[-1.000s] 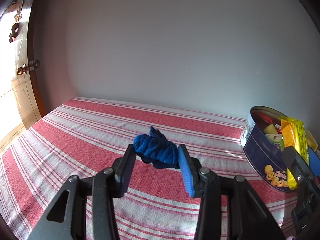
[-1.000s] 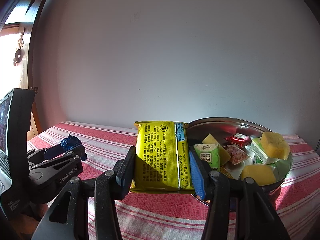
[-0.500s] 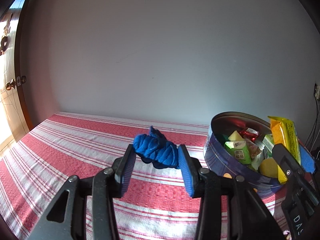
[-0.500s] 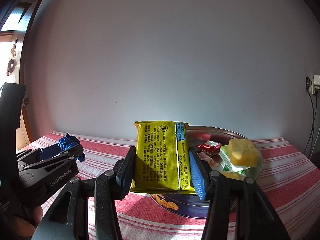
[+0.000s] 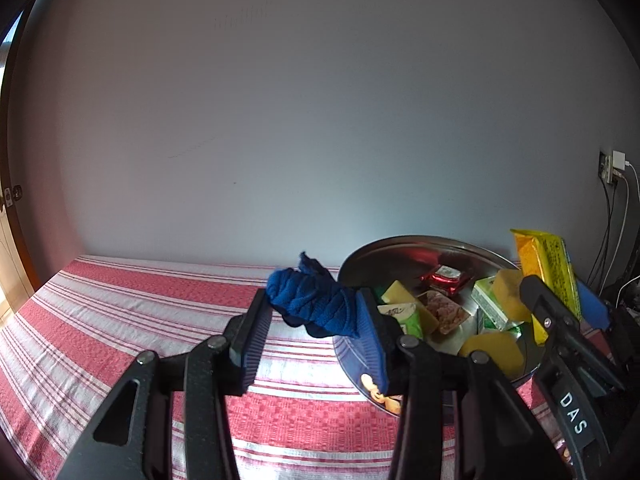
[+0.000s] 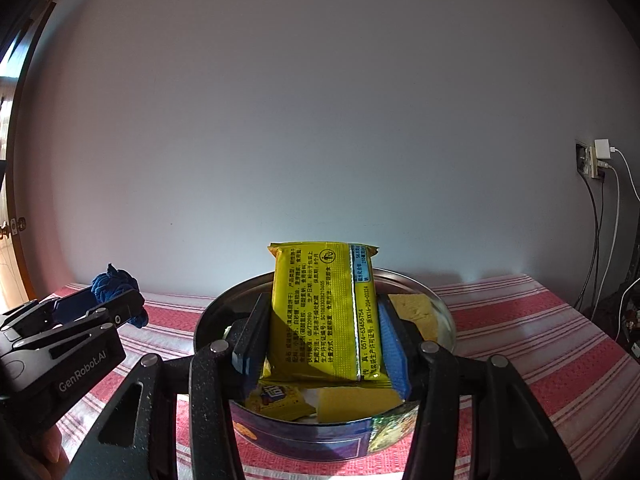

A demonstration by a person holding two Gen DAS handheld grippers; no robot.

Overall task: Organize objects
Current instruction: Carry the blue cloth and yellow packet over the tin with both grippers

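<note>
My left gripper (image 5: 312,320) is shut on a crumpled blue cloth (image 5: 310,304), held above the striped table just left of a round blue tin (image 5: 360,364). My right gripper (image 6: 322,336) is shut on an upright yellow snack packet (image 6: 322,312), hanging over the open tin (image 6: 316,436). The tin holds several small snacks: a red packet (image 5: 446,278), green packets (image 5: 404,314) and yellow blocks (image 5: 492,350). In the left wrist view the right gripper (image 5: 560,312) with its yellow packet (image 5: 546,268) stands at the tin's right rim. The right wrist view shows the left gripper (image 6: 96,308) with the cloth (image 6: 116,284) at the far left.
A red and white striped cloth (image 5: 120,320) covers the table, which meets a plain pale wall behind. A wall socket with a charger and hanging cables (image 6: 600,164) is at the right. A door frame (image 5: 8,200) stands at the left edge.
Both grippers have swung right toward the tin, each keeping its load. The tin has come from the right edge to the centre of the right wrist view, under the yellow packet.
</note>
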